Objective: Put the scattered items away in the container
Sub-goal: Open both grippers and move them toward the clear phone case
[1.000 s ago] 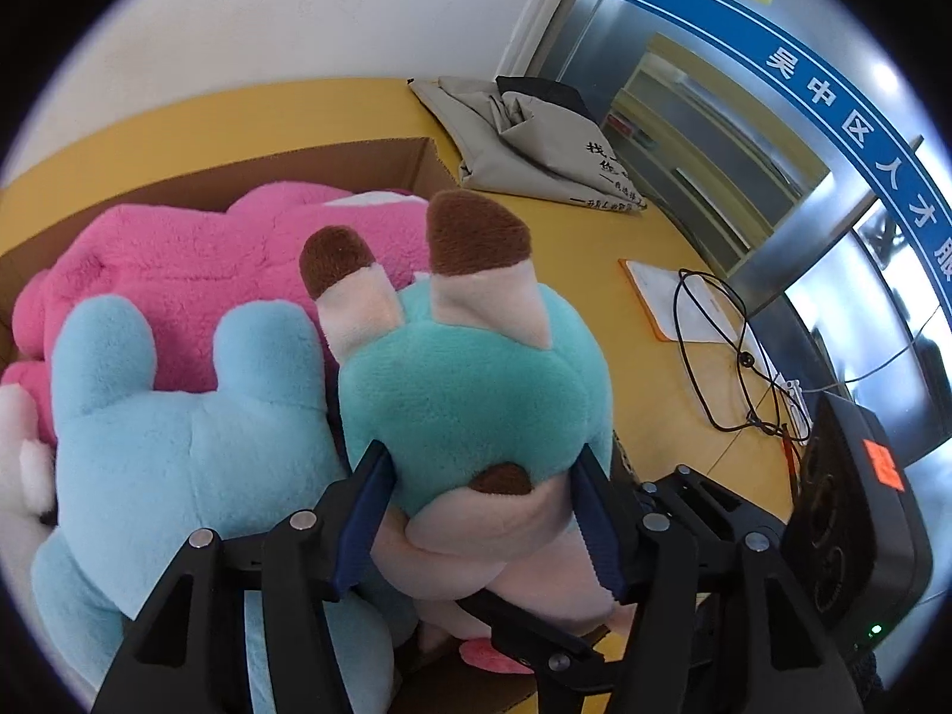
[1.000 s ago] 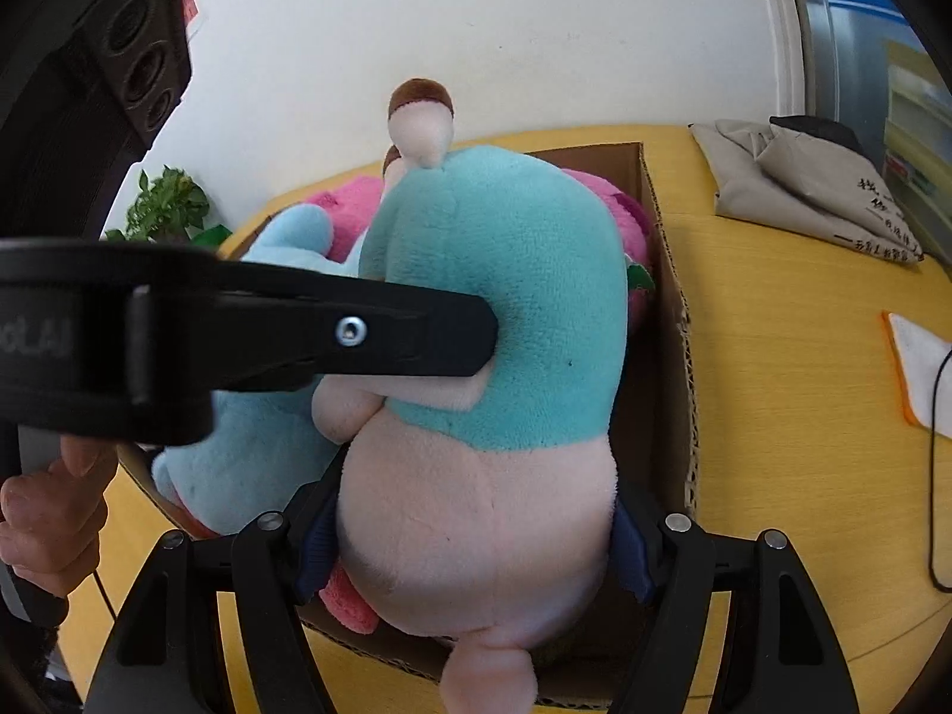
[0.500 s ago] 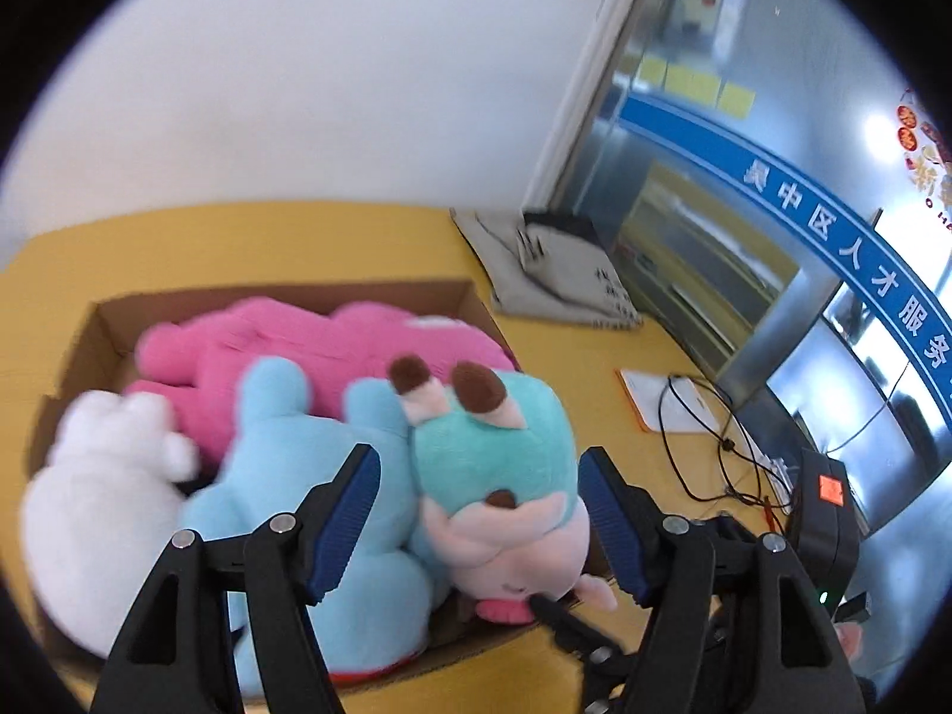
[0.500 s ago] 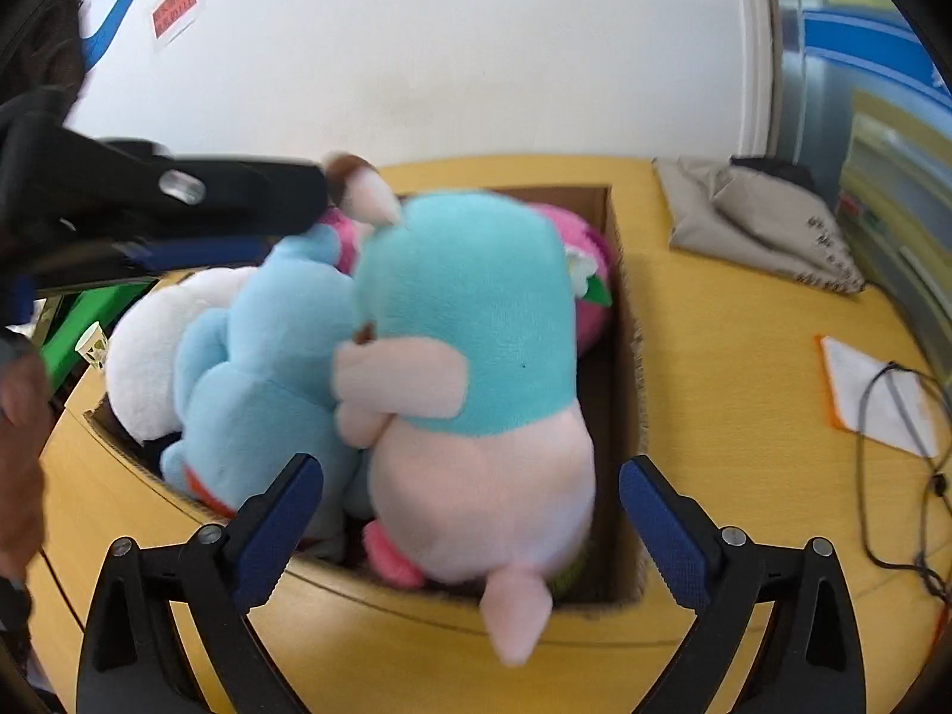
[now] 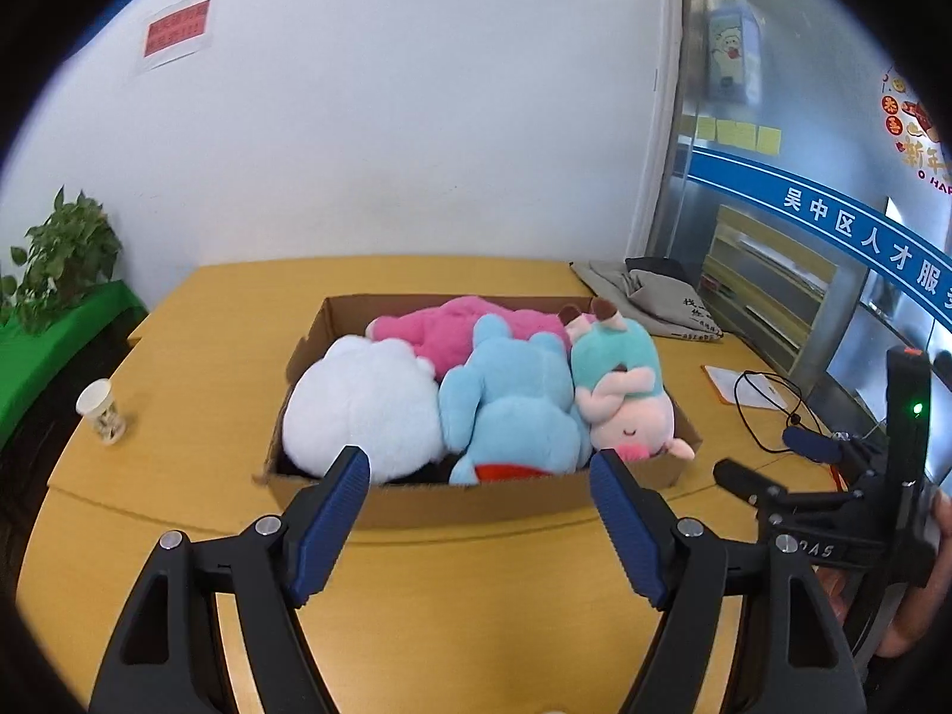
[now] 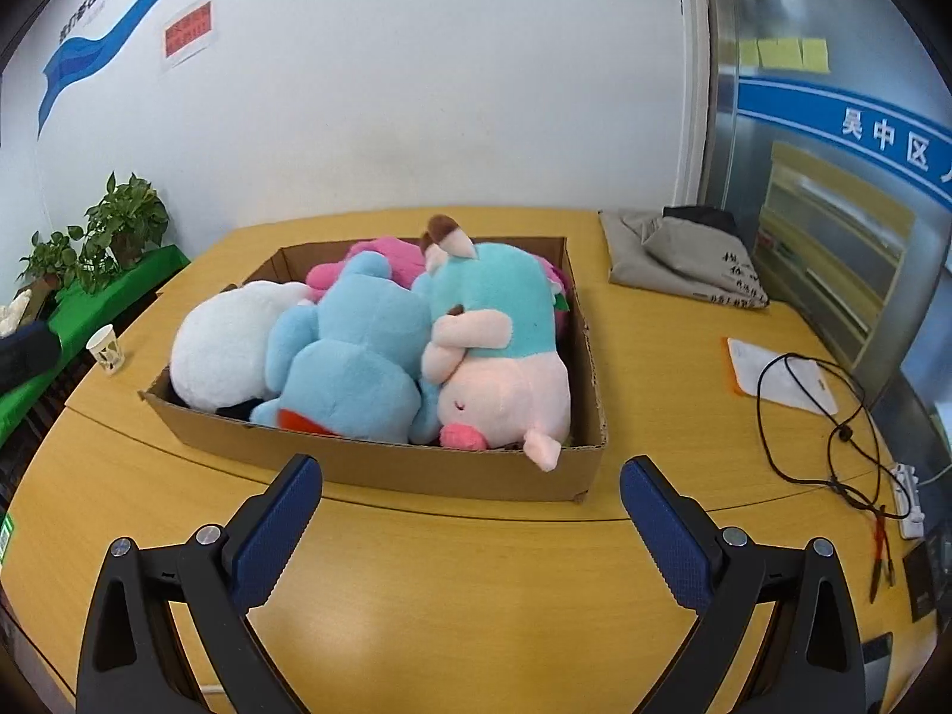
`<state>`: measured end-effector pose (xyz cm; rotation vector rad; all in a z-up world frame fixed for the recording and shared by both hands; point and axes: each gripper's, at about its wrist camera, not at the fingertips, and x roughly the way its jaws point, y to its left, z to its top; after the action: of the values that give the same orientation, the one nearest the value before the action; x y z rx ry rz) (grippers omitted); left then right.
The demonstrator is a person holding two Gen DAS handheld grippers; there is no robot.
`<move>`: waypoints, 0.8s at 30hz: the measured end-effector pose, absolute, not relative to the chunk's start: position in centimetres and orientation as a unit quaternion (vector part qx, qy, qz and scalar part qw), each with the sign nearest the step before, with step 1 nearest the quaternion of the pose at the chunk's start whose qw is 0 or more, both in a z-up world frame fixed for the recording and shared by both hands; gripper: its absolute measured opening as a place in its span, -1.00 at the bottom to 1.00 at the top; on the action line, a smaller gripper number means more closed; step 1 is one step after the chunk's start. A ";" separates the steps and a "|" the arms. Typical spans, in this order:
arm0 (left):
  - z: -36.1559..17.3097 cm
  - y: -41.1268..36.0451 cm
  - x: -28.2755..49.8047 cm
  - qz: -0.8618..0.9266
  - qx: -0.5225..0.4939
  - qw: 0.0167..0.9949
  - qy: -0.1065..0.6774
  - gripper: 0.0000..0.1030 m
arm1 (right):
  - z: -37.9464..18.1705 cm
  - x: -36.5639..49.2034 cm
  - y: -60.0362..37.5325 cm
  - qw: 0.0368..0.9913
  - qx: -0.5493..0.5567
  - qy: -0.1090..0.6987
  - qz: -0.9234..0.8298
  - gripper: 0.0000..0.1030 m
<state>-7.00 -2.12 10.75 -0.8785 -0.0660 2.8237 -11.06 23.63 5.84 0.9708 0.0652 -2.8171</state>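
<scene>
A cardboard box [image 5: 476, 506] [image 6: 416, 470] stands on the yellow table and holds several plush toys: a white one [image 5: 363, 410] [image 6: 226, 345], a light blue one [image 5: 511, 404] [image 6: 351, 357], a pink one [image 5: 464, 324] [image 6: 387, 253] behind, and a teal and pink pig [image 5: 625, 381] [image 6: 500, 345] at the right end. My left gripper [image 5: 479, 476] is open and empty, in front of the box. My right gripper [image 6: 470, 479] is open and empty, also in front of the box. It shows at the right of the left wrist view [image 5: 767, 482].
A paper cup [image 5: 101, 413] [image 6: 106, 350] stands left of the box. A folded grey bag [image 5: 654, 297] [image 6: 684, 262] lies at the back right. A white sheet [image 6: 773, 381] and black cables [image 6: 833, 434] lie at the right. Potted plants [image 6: 101, 232] stand beyond the left edge.
Both grippers let go of the teal and pink pig, opened, and pulled back from the box. The pig now lies in the box's right end.
</scene>
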 end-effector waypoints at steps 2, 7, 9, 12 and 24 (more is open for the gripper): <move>10.7 -2.6 -5.9 0.951 -0.296 0.087 -0.029 0.49 | 6.6 -9.9 23.0 0.086 0.317 0.033 -0.944 0.98; 10.4 -2.9 -4.2 0.951 -0.298 0.080 -0.027 0.49 | 7.6 -7.4 21.7 0.089 0.309 0.049 -0.946 0.98; 10.3 -3.0 -3.6 0.950 -0.299 0.081 -0.027 0.49 | 7.7 -6.7 21.4 0.089 0.306 0.050 -0.947 0.98; 10.0 -3.1 -2.8 0.950 -0.300 0.084 -0.028 0.49 | 7.9 -5.7 21.1 0.087 0.306 0.051 -0.947 0.98; 4.9 -5.7 0.5 0.926 -0.368 0.073 -0.031 0.49 | 6.1 -2.7 21.3 0.127 0.320 0.069 -0.936 0.98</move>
<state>0.53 -5.68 4.87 -1.1064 -0.0919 2.7811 -2.73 21.34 6.07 0.9324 0.2002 -2.7255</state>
